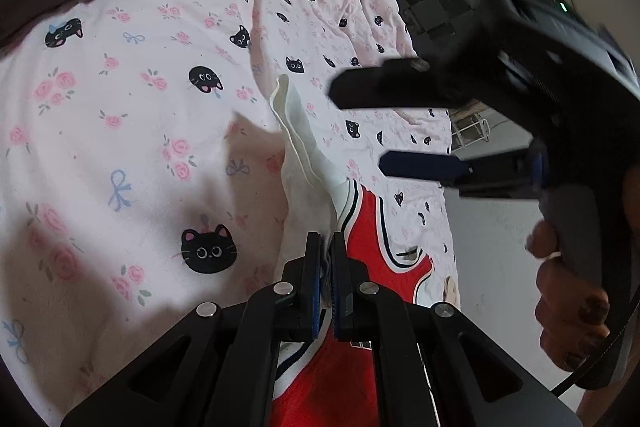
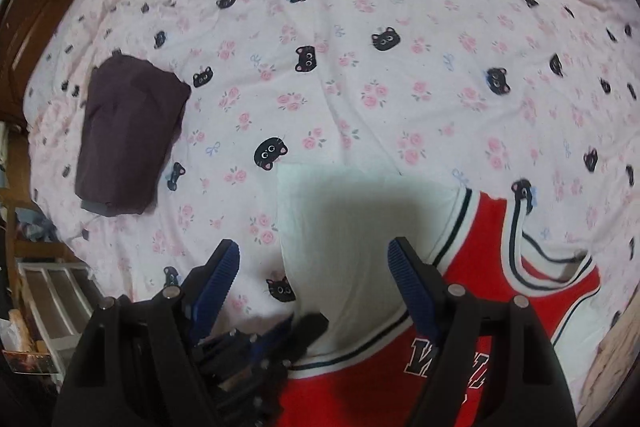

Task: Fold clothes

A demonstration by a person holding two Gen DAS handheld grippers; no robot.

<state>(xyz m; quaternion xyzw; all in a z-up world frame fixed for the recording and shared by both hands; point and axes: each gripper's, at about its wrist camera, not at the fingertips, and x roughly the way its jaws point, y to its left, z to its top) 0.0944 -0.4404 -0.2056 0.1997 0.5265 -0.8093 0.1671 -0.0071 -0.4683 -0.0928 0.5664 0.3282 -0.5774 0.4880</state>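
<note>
Pink cat-print bed point(image 1: 120, 131) fills the left view, where the left gripper point(image 1: 326, 259) pinches the jersey point(image 1: 368, 243); the right gripper point(image 1: 384, 127) hovers, blurred, jaws apart. Only the right view shows folded dark clothes point(image 2: 128, 135) well apart from the jersey.

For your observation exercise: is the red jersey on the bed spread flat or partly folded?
Partly folded. The red jersey has a white flap turned over its front, and the left gripper pinches its edge.

Jersey point(image 2: 472, 227) on the bedsheet point(image 2: 360, 67), folded garment point(image 2: 128, 135) well apart to its left.
</note>
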